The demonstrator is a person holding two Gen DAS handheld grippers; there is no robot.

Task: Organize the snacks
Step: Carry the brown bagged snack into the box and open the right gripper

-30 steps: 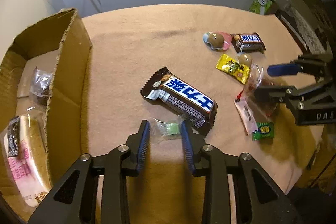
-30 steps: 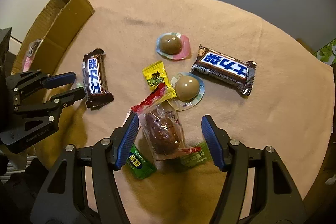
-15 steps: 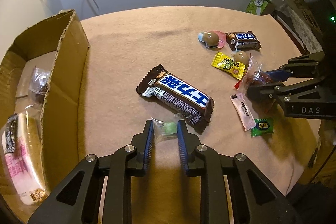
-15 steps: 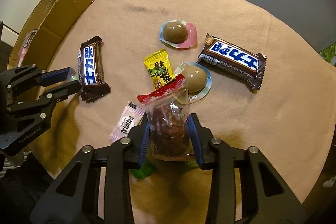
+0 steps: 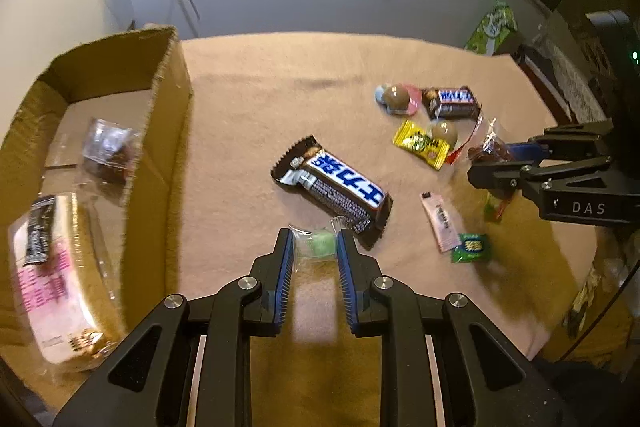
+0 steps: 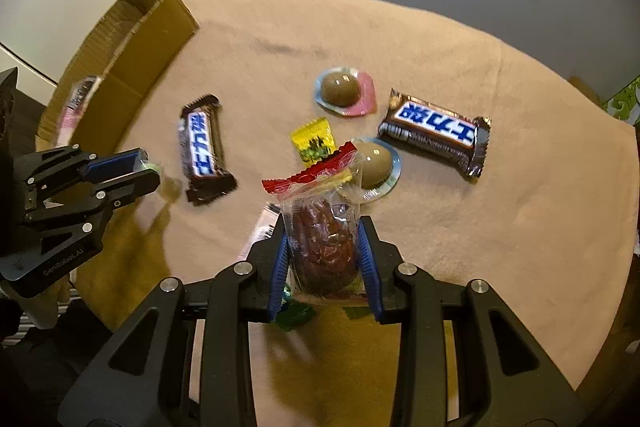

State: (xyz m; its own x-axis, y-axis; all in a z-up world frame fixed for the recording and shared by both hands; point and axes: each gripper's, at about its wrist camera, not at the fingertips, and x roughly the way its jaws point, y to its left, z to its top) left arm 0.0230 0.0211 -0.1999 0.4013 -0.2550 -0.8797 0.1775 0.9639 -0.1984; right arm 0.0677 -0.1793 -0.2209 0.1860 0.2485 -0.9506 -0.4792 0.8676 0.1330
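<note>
Tan cloth (image 5: 248, 107) below: your left gripper (image 5: 313, 247) pinches the clear-wrapped green candy (image 5: 320, 243); your right gripper (image 6: 323, 247) clamps the crinkly clear bag of dark dried fruit (image 6: 322, 239). Either slick wrapper may slip before the cardboard box (image 5: 160, 131) at nine o'clock.

Tan cloth (image 6: 460, 259) over the table. Brown cardboard box (image 5: 168, 115). Chocolate bars (image 6: 204, 149) wrapped dark brown, blue-and-white lettering. Yellow sachet (image 6: 314, 143) printed green. Clear bag (image 6: 324, 239), red top strip, reddish-brown contents. Pale green candy (image 5: 320, 245) in clear wrap. Brown domes (image 6: 340, 93) on pink-and-blue bases. Black grippers, blue pads (image 6: 366, 259).
</note>
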